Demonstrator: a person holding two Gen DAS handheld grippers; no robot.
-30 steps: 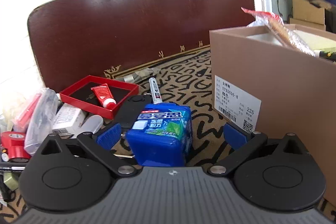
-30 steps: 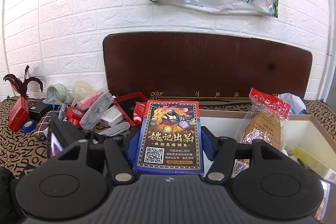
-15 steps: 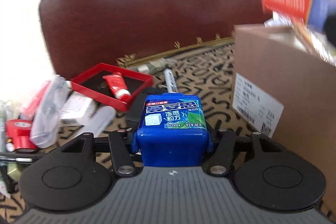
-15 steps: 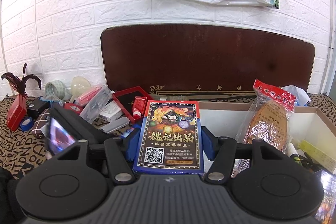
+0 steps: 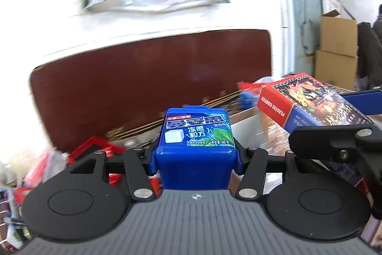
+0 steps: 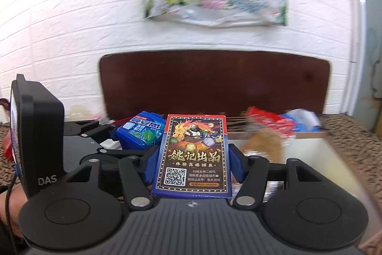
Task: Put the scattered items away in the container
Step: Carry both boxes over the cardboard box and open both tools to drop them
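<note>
Grippers each carrying an item at the cardboard box.

Left gripper [image 5: 194,154] has its jaws clamped on a blue gum container [image 5: 196,135], centre of the left wrist frame; the same container shows at centre left of the right wrist frame. Right gripper [image 6: 193,165] grips a playing card box [image 6: 193,154] upright at frame centre, above the open cardboard box [image 6: 339,154] at lower right. A snack packet [image 6: 265,142] stands inside it. Clutter at the left edge is blurred.

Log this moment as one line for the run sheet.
left gripper: shut on blue gum box | right gripper: shut on card deck | both raised near cardboard box | nothing released
</note>
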